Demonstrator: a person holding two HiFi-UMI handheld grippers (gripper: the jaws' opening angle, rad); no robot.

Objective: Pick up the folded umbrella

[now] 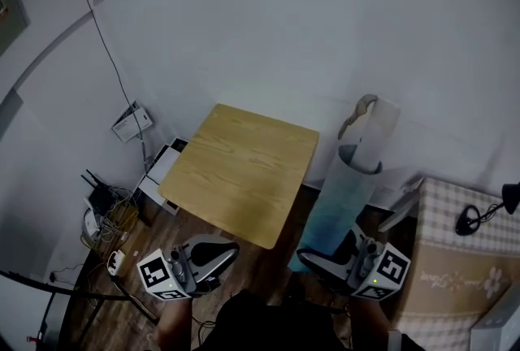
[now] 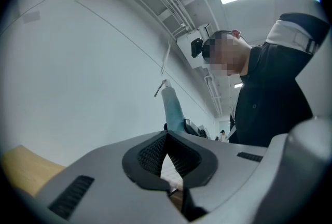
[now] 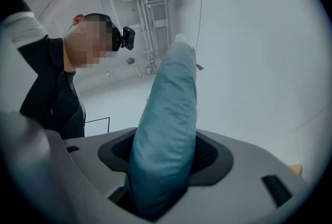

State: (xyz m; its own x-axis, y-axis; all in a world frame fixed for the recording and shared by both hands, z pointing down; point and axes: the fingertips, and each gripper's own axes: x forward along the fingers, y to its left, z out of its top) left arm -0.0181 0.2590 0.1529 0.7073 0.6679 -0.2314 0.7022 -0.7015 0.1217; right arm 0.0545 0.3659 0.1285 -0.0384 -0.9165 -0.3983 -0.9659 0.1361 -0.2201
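Folded pale-blue fabric umbrella (image 1: 348, 193) rises at a slant from the right gripper (image 1: 329, 258), its pale hooked end (image 1: 366, 107) up near the white wall (image 1: 268, 24) and its lower end just above the dark wooden floor (image 1: 260, 268), to the right of the square light-wood table (image 1: 244, 179). Seen from the right gripper view, the two black ribbed pads (image 3: 207, 158) of the right gripper (image 3: 163, 166) press on either side of the umbrella (image 3: 166, 129), which fills the wide gap between the jaws and bulges above them.

The left gripper (image 1: 213, 250) hangs off the table's near corner, well apart from the umbrella. In the left gripper view its jaws (image 2: 166, 153) are drawn together at the tips, with nothing between them; the umbrella (image 2: 173, 109) shows beyond them against the wall.

A person in a dark top (image 2: 270, 98) holds both tools. A box draped in beige checked cloth (image 1: 463, 260) stands at the right, and a tangle of cables (image 1: 106, 219) lies on the floor at the left.
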